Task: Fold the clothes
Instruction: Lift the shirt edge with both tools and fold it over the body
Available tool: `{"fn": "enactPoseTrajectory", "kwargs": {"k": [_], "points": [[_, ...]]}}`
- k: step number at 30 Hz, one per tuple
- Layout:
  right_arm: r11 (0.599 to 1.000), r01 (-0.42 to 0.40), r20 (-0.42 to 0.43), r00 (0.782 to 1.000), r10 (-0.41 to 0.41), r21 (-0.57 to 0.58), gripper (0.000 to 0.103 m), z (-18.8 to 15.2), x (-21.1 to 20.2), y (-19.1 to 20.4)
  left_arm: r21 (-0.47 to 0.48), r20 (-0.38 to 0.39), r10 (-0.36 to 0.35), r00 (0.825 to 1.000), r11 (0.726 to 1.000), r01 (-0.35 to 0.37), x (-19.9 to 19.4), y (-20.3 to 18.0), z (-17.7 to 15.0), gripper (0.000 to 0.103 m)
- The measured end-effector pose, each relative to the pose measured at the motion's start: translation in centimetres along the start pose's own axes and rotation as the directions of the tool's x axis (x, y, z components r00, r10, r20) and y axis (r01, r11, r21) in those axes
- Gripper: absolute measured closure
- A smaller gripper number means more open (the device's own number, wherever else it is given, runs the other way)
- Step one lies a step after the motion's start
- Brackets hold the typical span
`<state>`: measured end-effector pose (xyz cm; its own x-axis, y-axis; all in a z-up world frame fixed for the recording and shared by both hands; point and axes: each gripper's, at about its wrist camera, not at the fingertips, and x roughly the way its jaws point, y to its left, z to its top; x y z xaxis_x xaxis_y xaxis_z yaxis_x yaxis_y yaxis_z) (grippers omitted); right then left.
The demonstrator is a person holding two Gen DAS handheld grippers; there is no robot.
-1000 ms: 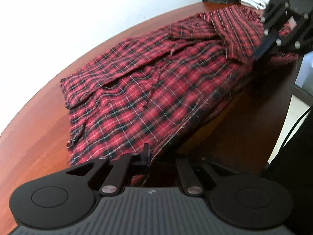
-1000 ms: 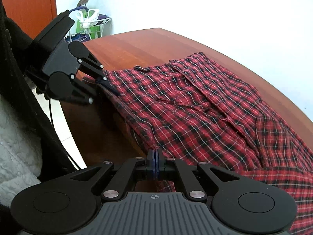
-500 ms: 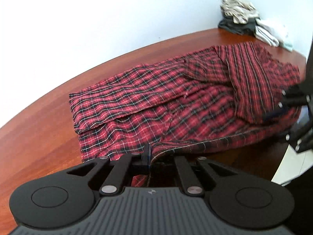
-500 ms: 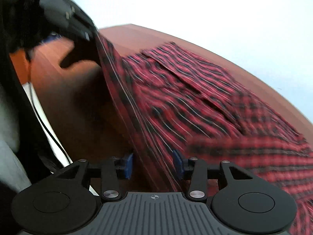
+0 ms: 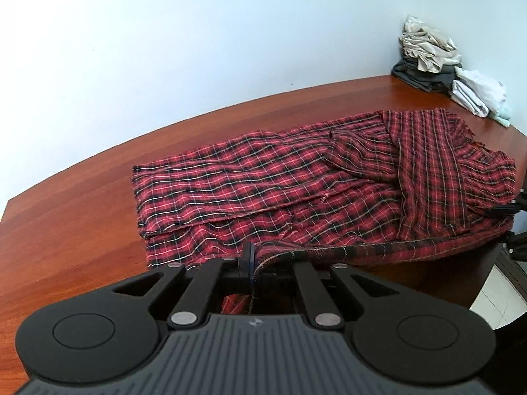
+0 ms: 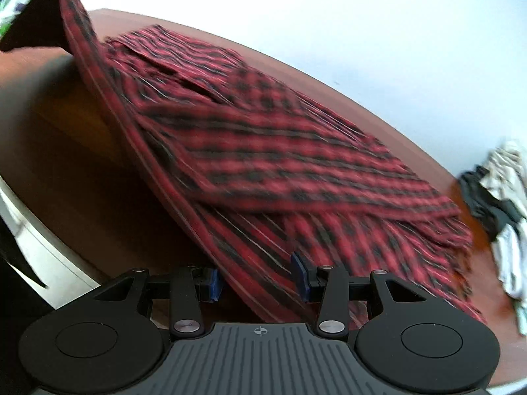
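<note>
Clearly the left gripper (image 5: 253,265) was clenched on the hem of the red-and-black plaid cotton garment (image 5: 296,184), its two black fingers pressed together with the dark striped edge of the cloth caught between them and a scrap of the same plaid hanging below. From that pinch the hem ran off to the right of the fingers as a taut, raised line, while the rest of the garment lay spread ahead of the fingertips on the polished reddish-brown wooden table (image 5: 82,223), partly doubled over itself. At the far right of that view, beyond the end of the raised hem, only a small black part of the other tool showed at the picture's edge.

The right gripper (image 6: 255,279) stood released: its blue pads (image 6: 213,283) were parted, and the plaid garment (image 6: 263,151) passed through the gap between them without either pad visibly pressing on it, though blur made the contact hard to judge. Ahead and to the left of those fingers the cloth's edge rose steeply toward the upper left corner of the blurred picture.

Far beyond the left fingertips, to their right, a heap of crumpled beige, dark grey and white clothes (image 5: 438,65) sat against the pale wall (image 5: 197,33); the same heap (image 6: 504,204) lay to the right of the right fingers.
</note>
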<state>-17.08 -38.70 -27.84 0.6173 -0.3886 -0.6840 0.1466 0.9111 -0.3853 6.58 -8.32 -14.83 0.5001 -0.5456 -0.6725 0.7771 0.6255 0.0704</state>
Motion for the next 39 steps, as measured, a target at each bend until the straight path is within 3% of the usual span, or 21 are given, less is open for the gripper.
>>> {"fn": "enactPoseTrajectory", "kwargs": {"k": [9,18,19,20,23,27,31,35,39], "points": [[0.996,0.089,-0.056,0.995,-0.088,0.015,0.058,-3.1,-0.2,-4.8,-0.065,0.028,0.018,0.999,0.998,-0.016,-1.0,-0.1,0.8,0.098],[1.000,0.018,-0.099,0.995,-0.017,0.016,0.058,-4.2,0.7,-6.8,-0.112,0.039,0.035,0.999,0.993,-0.030,-1.3,-0.2,1.0,0.098],[1.000,0.009,-0.102,0.995,-0.006,0.027,0.060,-4.2,0.8,-7.0,-0.124,0.031,0.035,0.999,0.992,-0.031,-1.2,-0.1,0.9,0.098],[0.999,-0.001,-0.109,0.994,0.005,0.039,0.074,-4.1,0.9,-7.2,-0.131,0.023,0.036,0.999,0.991,-0.033,-1.2,-0.1,0.8,0.098],[0.998,-0.010,-0.112,0.994,0.017,0.069,0.087,-3.7,0.6,-7.5,-0.127,0.002,0.044,0.999,0.991,-0.043,-1.2,-0.2,0.1,0.098],[0.991,0.050,-0.105,0.994,-0.037,0.124,0.089,-3.0,-1.2,-7.5,-0.079,-0.039,0.053,0.998,0.995,-0.056,-1.8,-0.4,-1.7,0.098],[0.982,0.090,-0.127,0.989,-0.069,0.164,0.090,-1.7,-4.3,-7.2,-0.131,-0.089,0.030,0.996,0.990,-0.041,-3.0,1.3,-3.4,0.098],[0.977,0.147,-0.141,0.982,-0.125,0.153,0.090,0.2,-6.8,-6.5,-0.146,-0.076,0.025,0.997,0.989,-0.036,-4.7,2.1,-4.0,0.098],[0.972,0.199,-0.134,0.974,-0.182,0.123,0.090,3.3,-7.2,-6.9,-0.144,-0.010,0.042,0.999,0.989,-0.043,-4.4,3.7,-1.7,0.098]]}}
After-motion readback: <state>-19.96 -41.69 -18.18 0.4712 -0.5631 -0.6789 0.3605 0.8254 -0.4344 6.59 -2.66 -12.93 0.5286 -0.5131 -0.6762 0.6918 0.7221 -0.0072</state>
